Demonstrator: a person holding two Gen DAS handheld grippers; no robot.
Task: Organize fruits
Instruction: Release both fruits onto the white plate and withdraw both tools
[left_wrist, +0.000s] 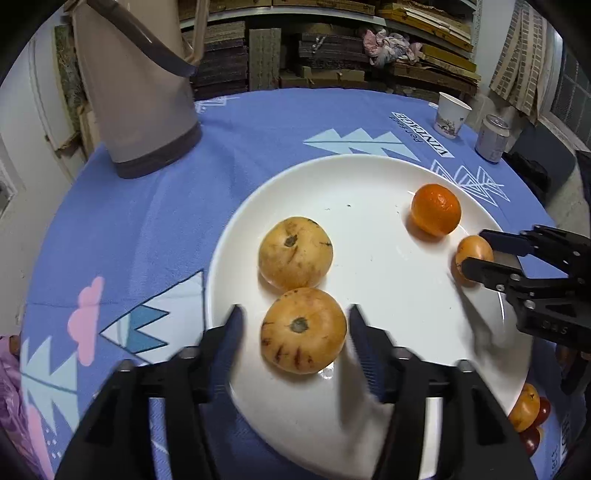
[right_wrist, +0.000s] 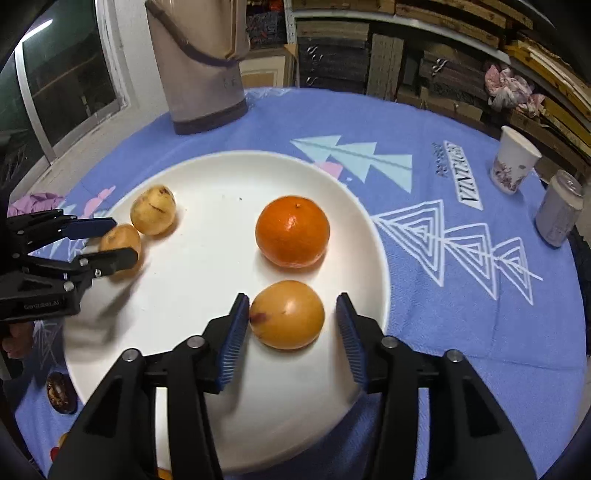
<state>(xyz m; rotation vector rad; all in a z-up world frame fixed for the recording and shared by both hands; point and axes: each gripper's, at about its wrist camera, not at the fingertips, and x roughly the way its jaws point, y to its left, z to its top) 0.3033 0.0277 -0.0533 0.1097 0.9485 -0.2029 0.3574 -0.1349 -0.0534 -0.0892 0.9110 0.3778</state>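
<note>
A white plate on the blue tablecloth holds an orange and three yellow-brown fruits. My left gripper stands open around the nearest spotted fruit, with a small gap at its left finger. A second spotted fruit lies just behind it. In the right wrist view my right gripper is open around a smooth yellow fruit at the plate's right side, the orange beyond it. The left gripper shows there at the left edge.
A tall beige jug stands at the back left of the table. A paper cup and a drink can sit at the back right. More small fruits lie off the plate near the front edge; a dark fruit lies beside it.
</note>
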